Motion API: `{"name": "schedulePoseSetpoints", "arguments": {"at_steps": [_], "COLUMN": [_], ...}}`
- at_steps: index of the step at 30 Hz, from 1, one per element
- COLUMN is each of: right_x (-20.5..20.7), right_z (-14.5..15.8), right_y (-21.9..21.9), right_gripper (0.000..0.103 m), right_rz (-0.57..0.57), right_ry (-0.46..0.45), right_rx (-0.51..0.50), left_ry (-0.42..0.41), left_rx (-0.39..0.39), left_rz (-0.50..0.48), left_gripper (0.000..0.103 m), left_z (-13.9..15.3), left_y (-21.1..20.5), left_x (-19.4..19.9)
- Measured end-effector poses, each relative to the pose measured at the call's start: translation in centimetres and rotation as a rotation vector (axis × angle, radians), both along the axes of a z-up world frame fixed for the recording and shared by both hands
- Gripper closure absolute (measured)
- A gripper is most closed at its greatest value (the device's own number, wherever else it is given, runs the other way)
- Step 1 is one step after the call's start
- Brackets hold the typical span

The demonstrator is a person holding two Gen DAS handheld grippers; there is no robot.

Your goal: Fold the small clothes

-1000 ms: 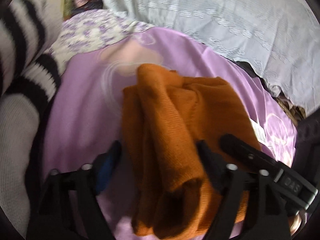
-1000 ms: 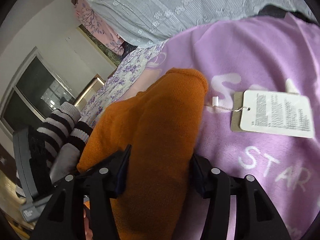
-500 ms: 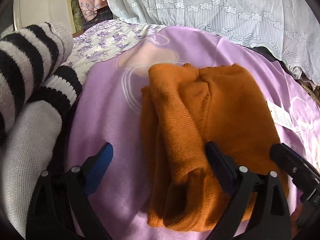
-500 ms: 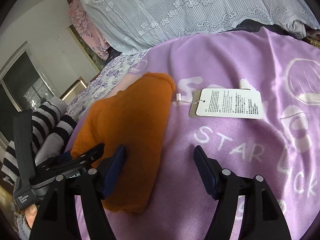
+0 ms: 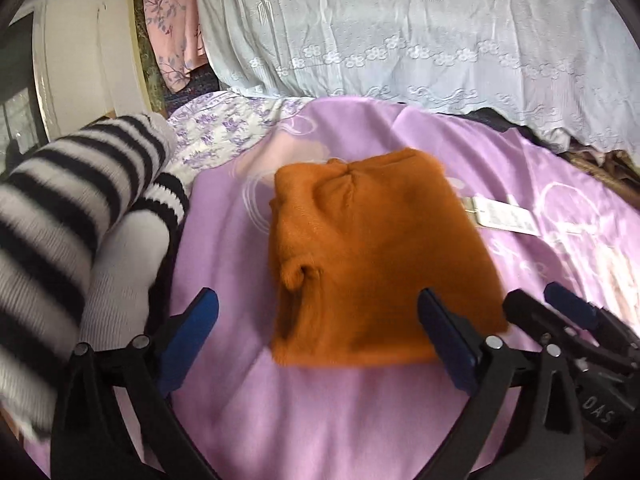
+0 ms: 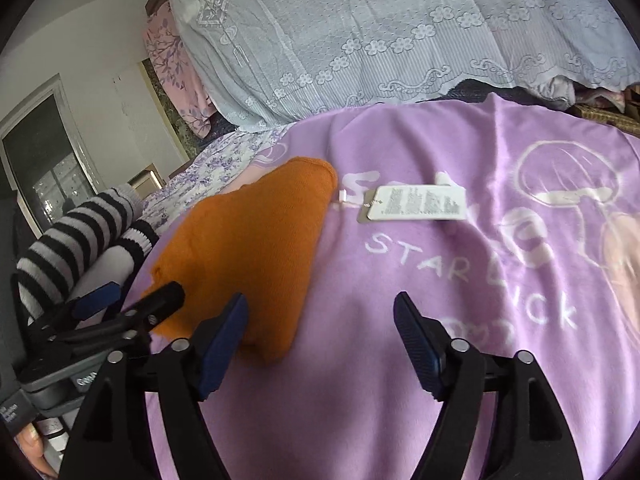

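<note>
The orange knit garment (image 5: 372,264) lies folded into a compact block on the purple blanket (image 5: 320,420) that covers the bed. In the left wrist view it sits at about 12 o'clock from the left gripper (image 5: 316,336), just ahead of the fingertips, its long axis running from 6 to 12 o'clock, away from the camera. The left gripper's jaws are opening and stand very wide; the near edge of the garment lies between the pads, which do not press on it, and nothing is held.

In the right wrist view the same garment (image 6: 248,252) lies at about 10 o'clock from the right gripper (image 6: 320,332), beside its left finger. Its paper tag (image 6: 416,204) rests on the blanket at 12 o'clock. The right gripper's jaws are opening too, with only bare blanket between them.

Judgement: the left gripper is the nearer and better aligned, and the fold of this piece looks complete.
</note>
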State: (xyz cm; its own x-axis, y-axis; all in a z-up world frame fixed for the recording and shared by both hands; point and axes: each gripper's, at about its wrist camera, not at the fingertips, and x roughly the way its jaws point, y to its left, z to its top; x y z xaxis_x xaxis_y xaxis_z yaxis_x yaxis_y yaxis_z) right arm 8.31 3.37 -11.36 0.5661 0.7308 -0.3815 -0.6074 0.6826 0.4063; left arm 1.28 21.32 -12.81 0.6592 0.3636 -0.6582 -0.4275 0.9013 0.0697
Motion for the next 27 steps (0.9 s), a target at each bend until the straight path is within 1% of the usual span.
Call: {"name": "schedulePoseSetpoints", "arguments": {"at_steps": [2,3,5,7,10,14,18,21,27], "right_x": [-0.9,-1.7,-2.8,-4.0,-5.4,-6.3,-7.3,-7.5,-7.3], "right_z": [-0.3,-0.5,-0.5,-0.3,-0.2,0.0,0.6,0.7,0.8], "right_y": [-0.5,-0.8,-1.3,-1.7,-2.1,-2.5,-2.8,-2.7,-3.2], "right_gripper": [0.016,0.014,0.006,0.004,0.004,0.004,0.004,0.004,0.004], "right_rz": [0.0,0.001,0.008,0.013,0.01,-0.009,-0.026,-0.024,-0.029], "right_ry": [0.003,-0.004,-0.028,-0.064,-0.102,-0.133,-0.192,-0.202,-0.201], "right_rx": [-0.019,-0.028,-0.039,-0.042,-0.05,-0.053,-0.037,-0.04,0.002], "left_ry": [0.002,0.002,-0.004,-0.018,-0.053,-0.069,-0.076,-0.069,-0.064], "left_rx": [-0.013,-0.016,-0.002,0.011,0.043,0.034,0.045,0.055,0.064], "left_rz": [0.004,0.008,0.026,0.042,0.076,0.084,0.084,0.076,0.066], "left_gripper": [0.006,0.006,0.005,0.005,0.005,0.005,0.005,0.005,0.005], "left_z": [0.1,0.1,0.4,0.7,1.4,1.7,1.9,1.8,1.9], "left_y": [-0.3,-0.6,-1.1,-1.4,-1.9,-2.0,-2.3,-2.5,-2.8], "left_x": [-1.0,-1.5,-2.8,-4.0,-5.7,-6.7,-7.0,-6.8,-6.7]}}
